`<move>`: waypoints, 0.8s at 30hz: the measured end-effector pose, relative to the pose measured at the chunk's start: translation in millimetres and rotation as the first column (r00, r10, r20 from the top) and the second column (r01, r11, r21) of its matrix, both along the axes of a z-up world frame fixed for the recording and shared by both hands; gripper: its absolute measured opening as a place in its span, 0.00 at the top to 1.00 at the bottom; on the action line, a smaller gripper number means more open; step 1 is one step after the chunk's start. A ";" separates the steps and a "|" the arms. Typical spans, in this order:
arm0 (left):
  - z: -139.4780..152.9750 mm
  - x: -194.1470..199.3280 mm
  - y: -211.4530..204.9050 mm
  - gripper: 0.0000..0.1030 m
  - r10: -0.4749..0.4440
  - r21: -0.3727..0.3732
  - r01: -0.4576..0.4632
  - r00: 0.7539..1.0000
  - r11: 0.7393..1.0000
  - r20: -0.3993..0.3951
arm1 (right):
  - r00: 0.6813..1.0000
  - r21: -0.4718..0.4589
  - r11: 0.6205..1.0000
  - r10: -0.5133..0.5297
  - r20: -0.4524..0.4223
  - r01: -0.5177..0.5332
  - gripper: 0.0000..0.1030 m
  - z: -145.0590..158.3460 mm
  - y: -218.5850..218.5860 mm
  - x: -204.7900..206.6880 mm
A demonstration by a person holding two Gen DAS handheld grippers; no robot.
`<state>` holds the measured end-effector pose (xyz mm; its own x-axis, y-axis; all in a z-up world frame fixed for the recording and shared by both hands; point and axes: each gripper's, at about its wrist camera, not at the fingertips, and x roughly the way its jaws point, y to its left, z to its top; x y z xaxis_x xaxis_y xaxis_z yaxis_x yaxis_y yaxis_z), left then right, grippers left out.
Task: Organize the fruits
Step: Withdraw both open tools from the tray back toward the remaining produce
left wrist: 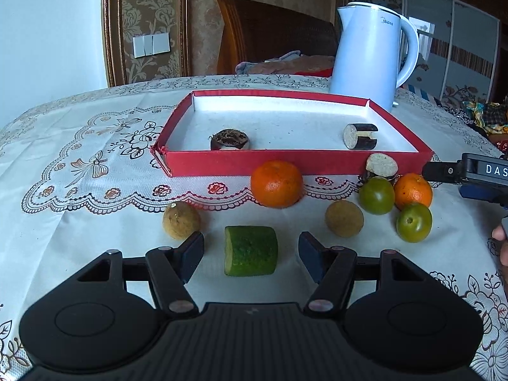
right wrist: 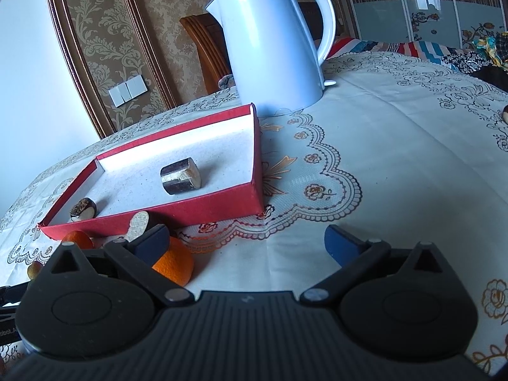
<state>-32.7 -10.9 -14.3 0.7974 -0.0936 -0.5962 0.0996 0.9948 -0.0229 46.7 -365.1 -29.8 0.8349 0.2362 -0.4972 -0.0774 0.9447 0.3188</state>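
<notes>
In the left wrist view a green cucumber chunk point(left wrist: 250, 250) lies on the cloth between the pads of my left gripper point(left wrist: 251, 238), which stands open with a gap on both sides. Beyond it lie two oranges point(left wrist: 276, 183) point(left wrist: 412, 190), two green fruits point(left wrist: 377, 195) point(left wrist: 413, 223) and two brown round fruits point(left wrist: 181, 220) point(left wrist: 344, 218). The red tray point(left wrist: 298, 162) holds two aubergine pieces point(left wrist: 229, 139) point(left wrist: 360, 136); a third point(left wrist: 381, 165) leans outside its front wall. My right gripper point(right wrist: 247, 238) is open over bare cloth, with an orange point(right wrist: 176, 265) behind its left finger point(right wrist: 152, 241).
A white electric kettle point(left wrist: 368, 54) stands behind the tray's far right corner. The table wears a patterned lace cloth point(right wrist: 381, 158), bare to the right of the tray. A wooden chair back point(left wrist: 273, 31) rises beyond the table. A hand point(left wrist: 500, 238) shows at the right edge.
</notes>
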 end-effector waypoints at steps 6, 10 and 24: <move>1.3 -2.1 2.7 0.37 -0.016 -0.022 0.017 1.000 1.000 0.006 | 1.000 0.002 1.000 0.000 -0.002 0.000 0.00 -0.3 0.1 0.1; 1.3 -2.1 2.3 0.37 -0.022 -0.020 0.022 1.000 1.000 0.003 | 1.000 0.004 1.000 0.000 -0.002 0.000 0.00 -0.6 0.1 0.2; 0.9 -1.8 2.6 0.37 -0.018 -0.015 0.018 1.000 1.000 0.001 | 1.000 0.010 1.000 -0.012 -0.002 0.012 0.00 -1.4 -2.3 1.5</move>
<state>-34.5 -8.3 -13.4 0.7958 -0.1170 -0.5941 0.1177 0.9923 -0.0377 48.2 -367.4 -31.2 0.8369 0.2309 -0.4963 -0.0655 0.9424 0.3280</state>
